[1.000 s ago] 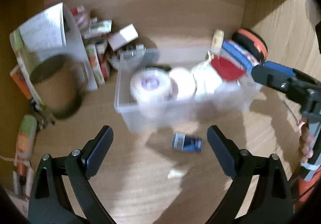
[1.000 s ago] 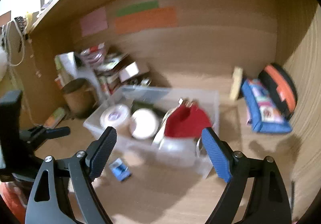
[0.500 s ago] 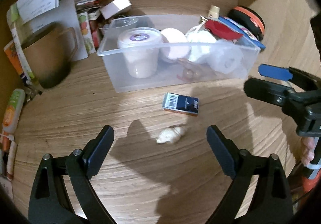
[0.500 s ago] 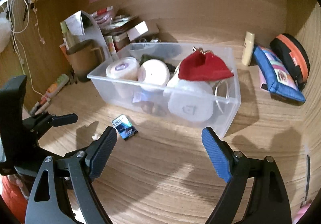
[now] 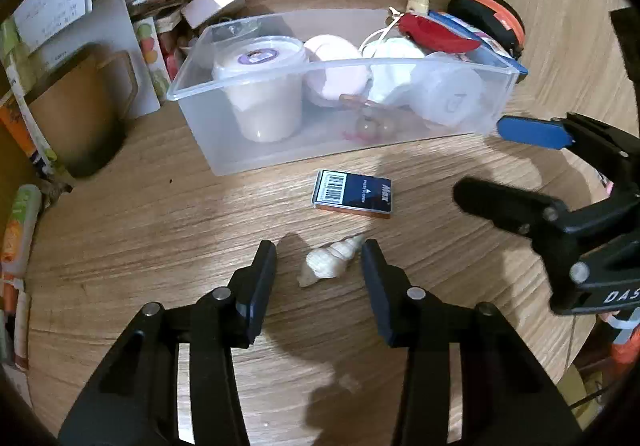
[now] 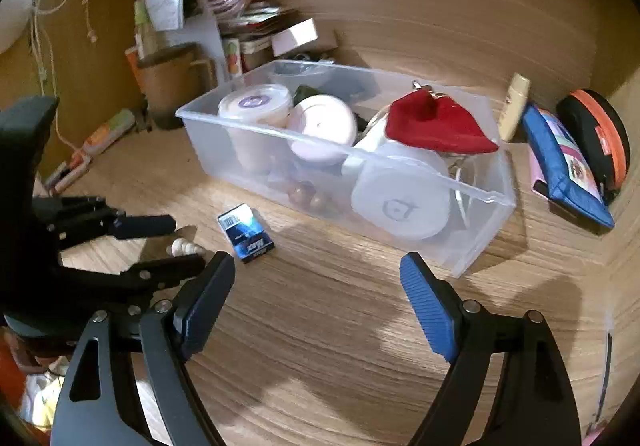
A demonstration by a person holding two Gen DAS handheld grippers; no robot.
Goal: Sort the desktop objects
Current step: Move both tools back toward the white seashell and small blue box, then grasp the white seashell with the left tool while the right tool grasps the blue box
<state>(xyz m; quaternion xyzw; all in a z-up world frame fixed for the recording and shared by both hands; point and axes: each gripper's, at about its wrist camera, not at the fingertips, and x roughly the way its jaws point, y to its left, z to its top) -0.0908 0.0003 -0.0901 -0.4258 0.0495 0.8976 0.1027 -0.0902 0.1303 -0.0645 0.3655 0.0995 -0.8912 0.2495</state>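
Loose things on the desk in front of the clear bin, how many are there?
2. A white seashell lies between the open fingers of the left gripper, and a dark blue card pack lies between the shell and the clear bin. The grippers may hide others.

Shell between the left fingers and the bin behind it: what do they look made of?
Shell: looks like real seashell, matte cream, hard, with spiral ridges tapering to a point. Bin: thin clear plastic, slightly frosted; the tubs inside show through its walls.
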